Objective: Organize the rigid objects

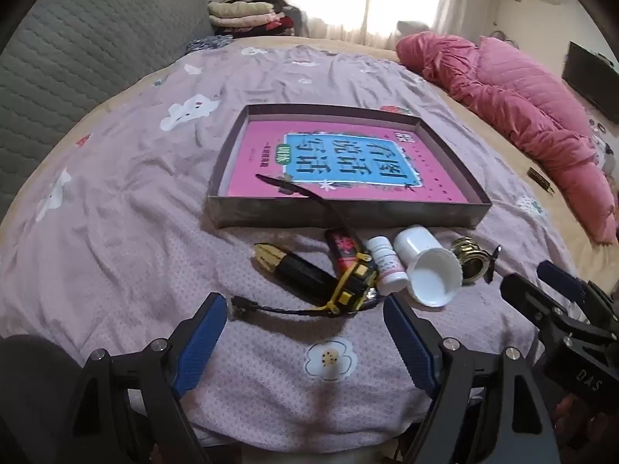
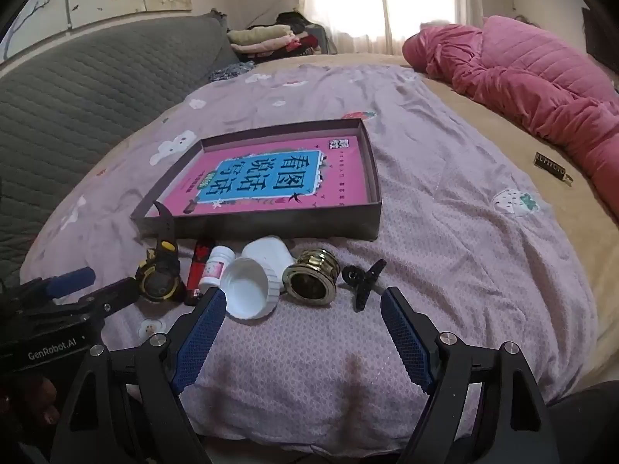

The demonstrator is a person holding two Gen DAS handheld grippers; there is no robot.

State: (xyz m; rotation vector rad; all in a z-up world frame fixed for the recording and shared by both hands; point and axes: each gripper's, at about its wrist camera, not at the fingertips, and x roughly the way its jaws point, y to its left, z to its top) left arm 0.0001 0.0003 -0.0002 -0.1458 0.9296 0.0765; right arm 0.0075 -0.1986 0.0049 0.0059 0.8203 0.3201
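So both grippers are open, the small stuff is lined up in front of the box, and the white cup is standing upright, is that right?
Not quite: the white cup lies on its side, mouth toward the camera, as the right wrist view shows. Both grippers, left and right, are open, and the small items do sit in front of the box.

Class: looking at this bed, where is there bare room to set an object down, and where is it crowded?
Free: the sheet right of the box, and the strip between both grippers and the row. Crowded: the row from tape measure to brass ring.
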